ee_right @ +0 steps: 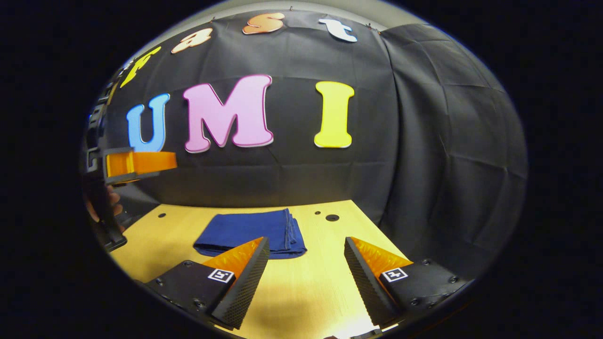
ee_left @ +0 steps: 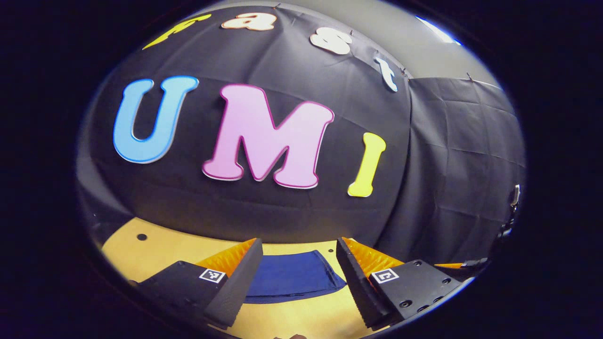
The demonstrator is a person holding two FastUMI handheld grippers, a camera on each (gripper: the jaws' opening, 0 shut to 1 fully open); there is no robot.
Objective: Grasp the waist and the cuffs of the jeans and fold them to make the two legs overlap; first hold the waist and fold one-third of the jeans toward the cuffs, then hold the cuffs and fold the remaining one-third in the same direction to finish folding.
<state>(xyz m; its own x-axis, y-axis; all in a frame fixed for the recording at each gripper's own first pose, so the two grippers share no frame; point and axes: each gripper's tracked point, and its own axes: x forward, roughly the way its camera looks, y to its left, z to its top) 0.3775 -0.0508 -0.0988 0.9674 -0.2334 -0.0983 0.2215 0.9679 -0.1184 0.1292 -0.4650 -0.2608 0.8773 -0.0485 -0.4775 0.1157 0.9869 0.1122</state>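
Observation:
The dark blue jeans (ee_right: pixel 249 233) lie folded into a compact stack on the wooden table (ee_right: pixel 306 292), with layered edges showing on the stack's right side. In the left gripper view the jeans (ee_left: pixel 292 278) sit just beyond and between my left gripper's fingers. My left gripper (ee_left: pixel 299 282) is open and holds nothing, raised above the table. My right gripper (ee_right: pixel 306 287) is open too, hovering over bare wood in front of the stack. The left gripper (ee_right: pixel 136 165), held by a hand, also appears high at the left of the right gripper view.
Black cloth walls stand close behind and to the right of the table. Small dark holes (ee_right: pixel 332 217) dot the tabletop near its back edge. A hand (ee_right: pixel 101 207) grips the left tool's handle at the left edge of the right gripper view.

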